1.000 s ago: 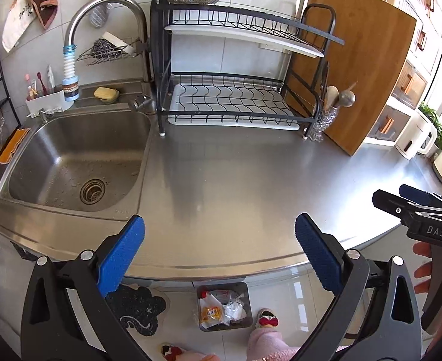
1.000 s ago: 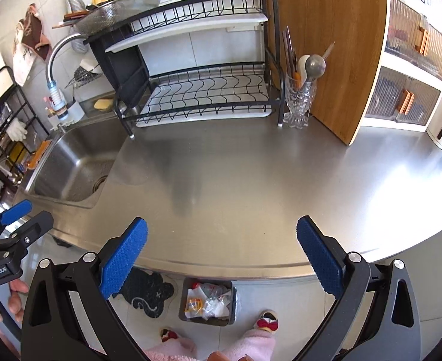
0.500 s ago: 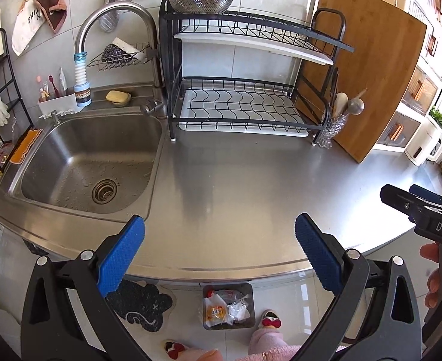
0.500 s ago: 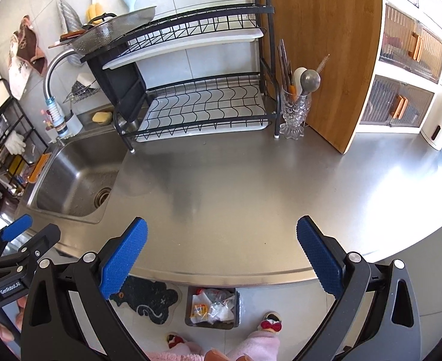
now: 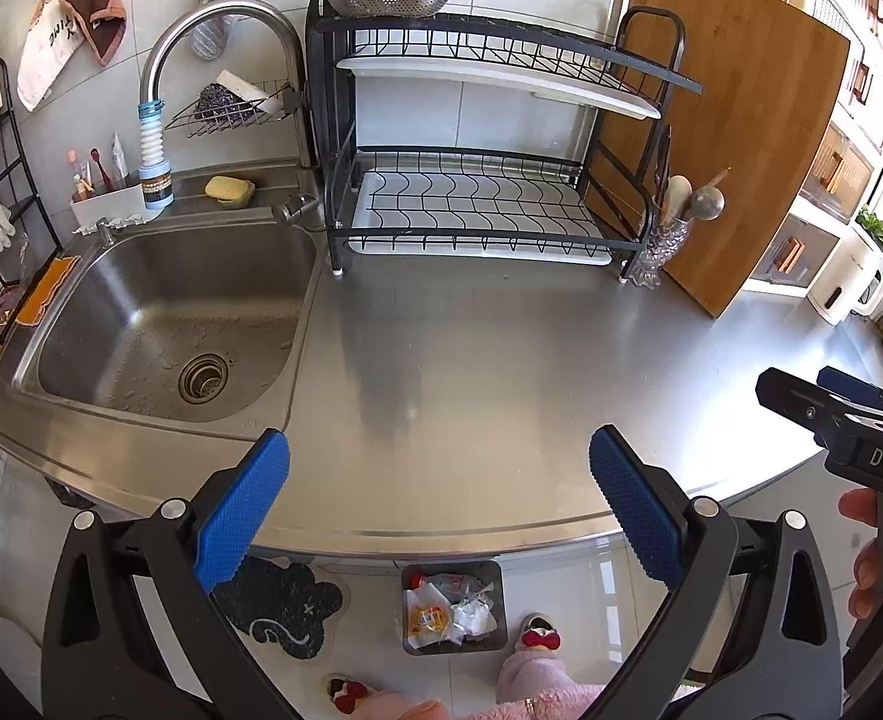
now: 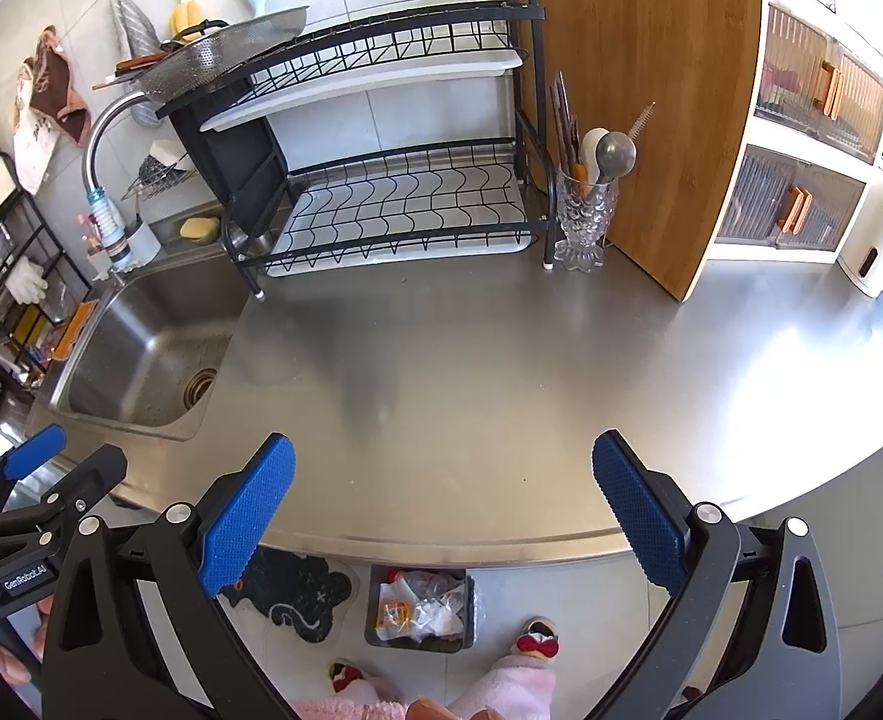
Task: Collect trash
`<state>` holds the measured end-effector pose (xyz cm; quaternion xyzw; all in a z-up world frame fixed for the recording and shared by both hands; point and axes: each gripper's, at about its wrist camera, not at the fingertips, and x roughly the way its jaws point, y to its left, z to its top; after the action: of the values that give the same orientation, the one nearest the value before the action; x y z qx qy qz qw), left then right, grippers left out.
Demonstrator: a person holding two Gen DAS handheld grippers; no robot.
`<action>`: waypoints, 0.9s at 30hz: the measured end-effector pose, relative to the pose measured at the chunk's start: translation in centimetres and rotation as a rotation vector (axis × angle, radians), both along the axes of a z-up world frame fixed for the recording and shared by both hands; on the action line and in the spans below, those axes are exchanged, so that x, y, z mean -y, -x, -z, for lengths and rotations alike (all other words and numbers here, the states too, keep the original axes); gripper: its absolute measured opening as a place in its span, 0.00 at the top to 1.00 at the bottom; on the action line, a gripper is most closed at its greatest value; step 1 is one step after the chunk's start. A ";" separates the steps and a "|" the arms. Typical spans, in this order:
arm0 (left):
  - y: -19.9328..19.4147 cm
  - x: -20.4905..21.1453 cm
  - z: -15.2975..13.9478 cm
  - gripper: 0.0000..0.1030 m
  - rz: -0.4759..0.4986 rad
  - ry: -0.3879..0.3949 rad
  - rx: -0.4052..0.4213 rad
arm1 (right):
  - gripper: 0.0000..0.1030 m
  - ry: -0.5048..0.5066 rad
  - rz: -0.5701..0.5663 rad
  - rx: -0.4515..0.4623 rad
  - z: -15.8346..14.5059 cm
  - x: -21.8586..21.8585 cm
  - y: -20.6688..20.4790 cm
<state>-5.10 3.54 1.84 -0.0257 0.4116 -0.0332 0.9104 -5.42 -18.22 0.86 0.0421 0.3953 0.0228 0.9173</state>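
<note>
1. The left gripper (image 5: 439,498) is held over the steel counter (image 5: 501,372) with its jaws wide apart, nothing between them.
2. The right gripper (image 6: 443,501) is likewise spread and empty.
3. Wrappers (image 5: 450,603) are seen in the bin (image 5: 498,606) on the floor below the counter edge.

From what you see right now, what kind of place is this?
Most likely a home kitchen: a steel sink with a faucet, a dish rack on the steel counter, and a trash bin below.
</note>
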 end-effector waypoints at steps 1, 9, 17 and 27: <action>0.0 0.0 0.0 0.08 0.000 -0.002 -0.001 | 0.03 0.000 0.002 0.000 0.0 0.1 0.0; 0.0 0.2 0.1 0.08 0.003 -0.004 -0.002 | 0.03 0.007 0.001 -0.001 0.0 0.1 0.0; 0.1 0.2 0.0 0.08 -0.003 -0.010 0.003 | 0.03 0.012 -0.003 0.002 -0.2 0.0 0.0; 0.2 -0.1 0.0 0.08 -0.007 -0.015 0.002 | 0.03 0.020 -0.006 -0.002 -0.2 -0.2 -0.1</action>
<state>-5.28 3.63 1.82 -0.0204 0.4108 -0.0270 0.9111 -5.31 -18.03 1.08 0.0318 0.3963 0.0216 0.9173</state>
